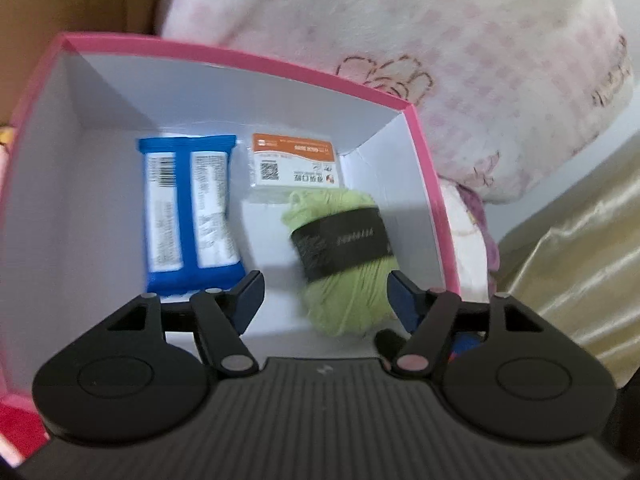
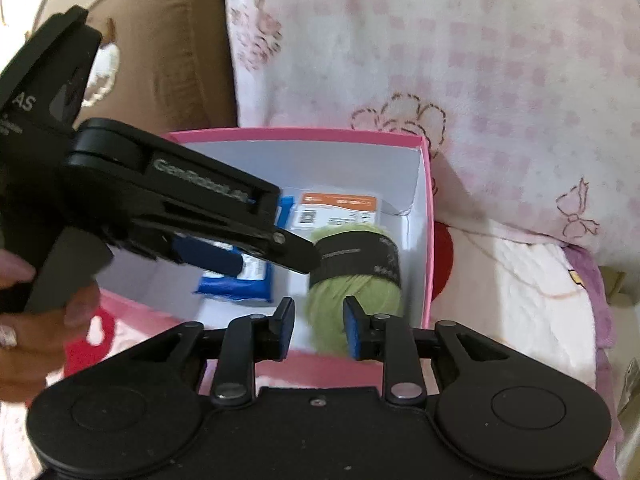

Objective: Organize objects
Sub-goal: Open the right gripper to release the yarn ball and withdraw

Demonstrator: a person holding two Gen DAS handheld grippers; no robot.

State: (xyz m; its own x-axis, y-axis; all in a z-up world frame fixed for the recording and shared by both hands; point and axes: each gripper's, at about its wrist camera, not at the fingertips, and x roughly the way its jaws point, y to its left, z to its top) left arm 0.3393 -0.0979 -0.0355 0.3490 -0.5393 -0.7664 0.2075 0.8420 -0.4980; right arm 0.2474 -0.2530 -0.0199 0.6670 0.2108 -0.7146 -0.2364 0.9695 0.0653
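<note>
Jaws of the left gripper point(image 1: 324, 296) are spreading wide over the green yarn ball point(image 1: 340, 264) in the pink box point(image 1: 240, 60); the right gripper point(image 2: 319, 328) is gripping nothing, nearly closed.

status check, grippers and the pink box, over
Left gripper open, empty, over the box. Right gripper shut, empty. Yarn, blue pack, orange packet inside. Nothing blocking.
</note>
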